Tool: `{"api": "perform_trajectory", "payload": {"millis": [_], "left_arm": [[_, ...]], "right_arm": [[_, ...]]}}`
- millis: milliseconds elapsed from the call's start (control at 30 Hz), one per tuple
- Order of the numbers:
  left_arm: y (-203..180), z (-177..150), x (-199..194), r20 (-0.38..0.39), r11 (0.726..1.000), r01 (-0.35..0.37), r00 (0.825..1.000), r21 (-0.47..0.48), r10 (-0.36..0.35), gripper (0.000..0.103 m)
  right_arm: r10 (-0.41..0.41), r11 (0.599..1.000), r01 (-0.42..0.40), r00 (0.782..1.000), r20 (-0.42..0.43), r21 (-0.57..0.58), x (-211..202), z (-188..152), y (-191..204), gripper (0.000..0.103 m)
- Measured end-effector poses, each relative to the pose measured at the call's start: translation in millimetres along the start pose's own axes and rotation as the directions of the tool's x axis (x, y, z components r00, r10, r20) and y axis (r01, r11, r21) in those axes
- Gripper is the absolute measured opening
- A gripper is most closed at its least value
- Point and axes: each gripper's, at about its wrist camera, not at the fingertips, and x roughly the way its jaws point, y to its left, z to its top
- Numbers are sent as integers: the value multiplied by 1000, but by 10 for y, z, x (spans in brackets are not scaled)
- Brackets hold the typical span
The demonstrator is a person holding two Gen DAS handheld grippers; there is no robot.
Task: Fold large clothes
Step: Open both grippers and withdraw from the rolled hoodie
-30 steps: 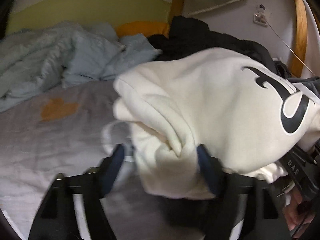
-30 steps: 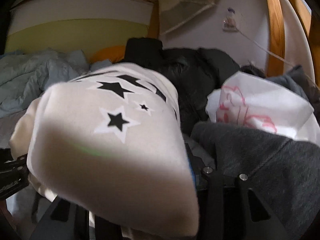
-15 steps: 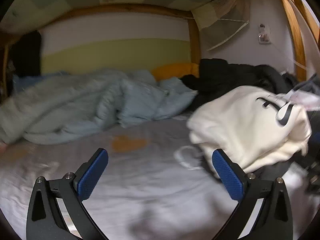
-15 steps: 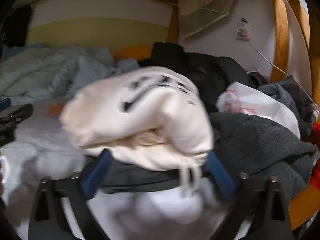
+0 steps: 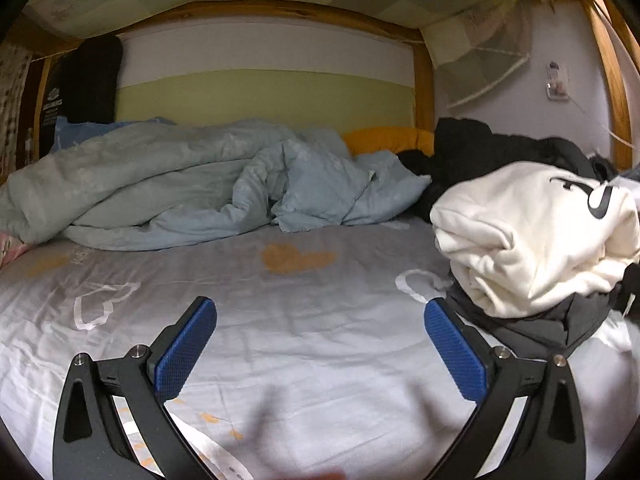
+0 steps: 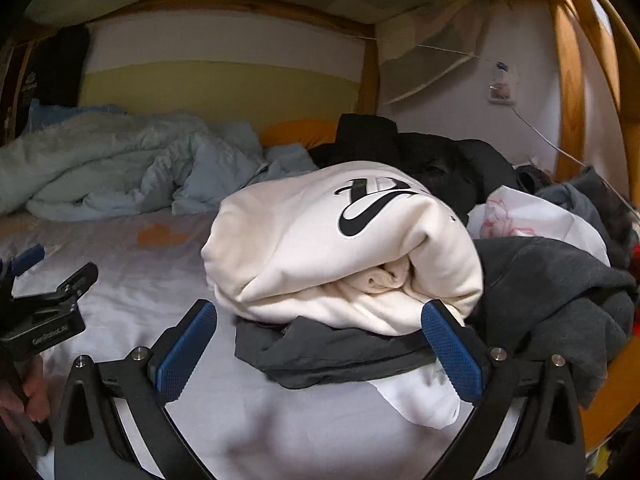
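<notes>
A folded cream sweatshirt (image 6: 340, 248) with a black logo rests on a pile of dark clothes at the right side of the bed; in the left wrist view the cream sweatshirt (image 5: 532, 236) lies at the right. My right gripper (image 6: 318, 334) is open just in front of the bundle, its blue pads apart from the cloth. My left gripper (image 5: 320, 336) is open over the bare grey sheet (image 5: 300, 320), well left of the sweatshirt, with nothing between its fingers. The left gripper (image 6: 52, 292) also shows at the left edge of the right wrist view, a hand beneath it.
A dark grey garment (image 6: 328, 352) lies under the sweatshirt, beside a charcoal heap (image 6: 560, 296), a black jacket (image 6: 440, 160) and a white printed cloth (image 6: 532, 216). A rumpled light blue duvet (image 5: 192, 184) and an orange pillow (image 5: 388, 140) sit at the back. Wooden bed posts (image 6: 572, 80) stand right.
Both grippers let go of the cream sweatshirt and opened wide. The bundle now rests on the clothes pile. My left gripper swung left over the sheet; my right gripper drew back.
</notes>
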Motion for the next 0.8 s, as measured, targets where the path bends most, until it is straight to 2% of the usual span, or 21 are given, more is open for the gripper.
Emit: {"api": "perform_trajectory", "payload": {"millis": [100,233,500,600,733,800], "left_arm": [[27,-11,-11,8,1000,-6,1000,-2,6,103],[25,-24,-21,1,1000,-7,1000,12,7,103],[19,-32,-56,8,1000,-2,1000,18,1,103],[24,-35,-39,1,1000,-1,1000,15,1,103],[28,-41,-23,-10,1000,-8,1000,13,8,103],[25,-45,-22,-11,1000,-7,1000,14,8,103]], "right_arm": [[63,996,-61,997,-44,60,80,23,-48,103],[31,999,-30,999,-37,34,96,9,-44,103],[35,999,-32,998,-59,42,140,-2,-56,103],[-2,1000,2,1000,-27,-6,93,-5,14,103],[56,998,-56,997,-57,2,142,3,29,103],[46,999,-45,996,-72,11,168,-1,21,103]]}}
